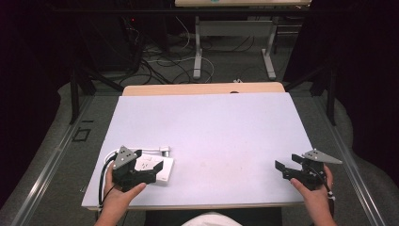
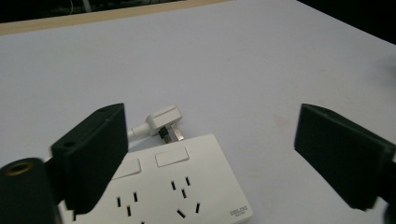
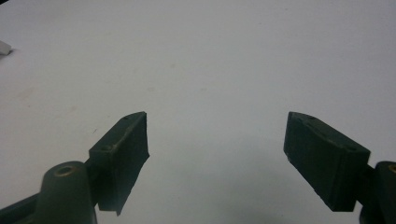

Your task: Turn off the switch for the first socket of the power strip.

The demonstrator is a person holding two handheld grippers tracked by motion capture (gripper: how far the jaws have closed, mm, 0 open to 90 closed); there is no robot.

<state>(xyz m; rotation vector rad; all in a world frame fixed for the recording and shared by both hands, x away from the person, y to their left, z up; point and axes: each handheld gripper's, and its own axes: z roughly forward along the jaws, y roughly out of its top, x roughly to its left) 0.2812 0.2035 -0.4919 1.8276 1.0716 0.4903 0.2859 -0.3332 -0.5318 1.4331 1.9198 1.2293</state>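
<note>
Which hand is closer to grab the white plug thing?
The left. The left gripper hangs open right over the white power strip, with its plug just beyond. The right gripper, open too, sits far across the table.

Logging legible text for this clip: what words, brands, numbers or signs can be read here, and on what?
Small grey brand mark at the near corner of the white power strip, in the left gripper view: too blurred to read for certain.
Nothing else carries readable text: the plug, the white table cover and both hand-held grippers bear none that I can make out.
</note>
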